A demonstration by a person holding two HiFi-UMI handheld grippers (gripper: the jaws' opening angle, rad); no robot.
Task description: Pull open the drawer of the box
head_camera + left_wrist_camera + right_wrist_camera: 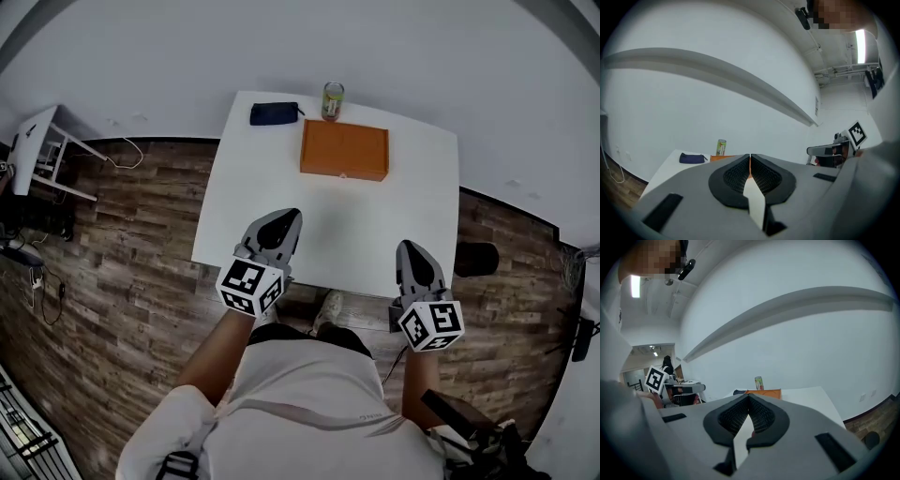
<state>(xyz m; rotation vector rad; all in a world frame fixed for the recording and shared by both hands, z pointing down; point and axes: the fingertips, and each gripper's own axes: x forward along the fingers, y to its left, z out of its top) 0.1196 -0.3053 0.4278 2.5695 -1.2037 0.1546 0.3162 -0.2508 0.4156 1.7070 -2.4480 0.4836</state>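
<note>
- The wooden floor fills the room under a plain white wall.
- A white table stands against that wall, its near edge just ahead of the person, who wears a white shirt.
- The orange box lies flat near the far edge of the table, about midway across and well apart from both grippers. Its drawer is not yet pulled out, and the front face looks flush.
- The left gripper hovers over the near left part of the table and points toward the box. In the left gripper view its fingers are pressed together at the tips, with nothing between them.
- The right gripper hangs over the near right edge of the table. In the right gripper view its fingers likewise meet at the tips on nothing.
- A dark blue pouch lies at the far left of the table, left of the box.
- A green can stands upright just behind the box, between pouch and box.
</note>
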